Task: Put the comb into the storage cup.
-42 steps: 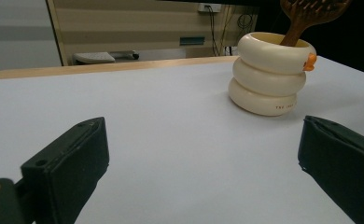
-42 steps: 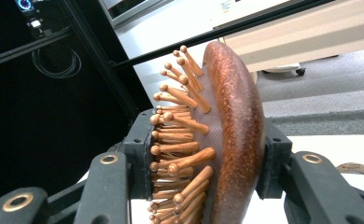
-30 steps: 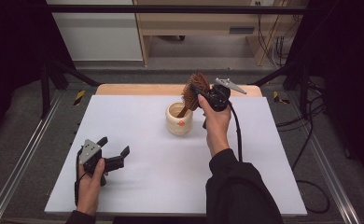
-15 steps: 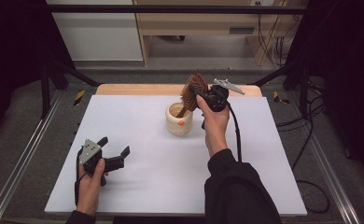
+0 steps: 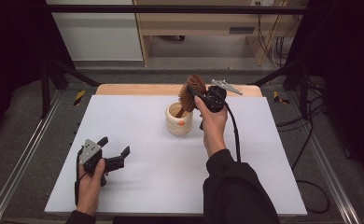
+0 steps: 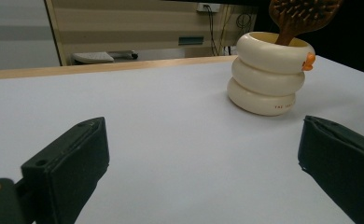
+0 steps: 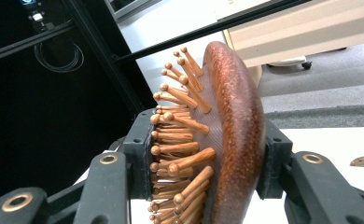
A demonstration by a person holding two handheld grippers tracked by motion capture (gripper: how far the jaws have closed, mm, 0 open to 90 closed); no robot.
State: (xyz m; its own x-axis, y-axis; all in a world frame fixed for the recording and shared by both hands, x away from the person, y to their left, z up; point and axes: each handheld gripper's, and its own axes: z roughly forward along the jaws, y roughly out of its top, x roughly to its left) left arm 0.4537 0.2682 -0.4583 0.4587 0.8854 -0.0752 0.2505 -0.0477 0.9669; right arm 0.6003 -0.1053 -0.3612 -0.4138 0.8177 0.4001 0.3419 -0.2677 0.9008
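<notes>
At about seven o'clock on the white worktop [image 5: 147, 186], nearest the person, the left gripper [image 5: 114, 148] is held low in the left hand [image 5: 90, 179], its grey three-cornered plate on top and its jaws spread wide with nothing between them. In the left gripper view the two black jaws stand far apart at the bottom corners, and only bare white surface is seen between them. Farther in, at about twelve o'clock from the worktop's middle, a cream holder [image 5: 179, 119] shaped like three stacked rings is set upright on the white surface; a small orange mark is carried on its upper ring, seen in the left gripper view [image 6: 269, 72]. A wooden hairbrush [image 5: 192, 91] is stood handle-down in the holder, tilted, its head risen above the rim. Just at three o'clock of the holder, the right hand [image 5: 212, 126] is raised with the right gripper [image 5: 195, 93] closed on the brush head. In the right gripper view the dark reddish back of the hairbrush [image 7: 236, 135] is pressed by one jaw and the wooden bristles by the other. Beyond the white surface a strip of bare wood [image 5: 138, 88] is seen at the far edge, and past it the floor and pale furniture.
</notes>
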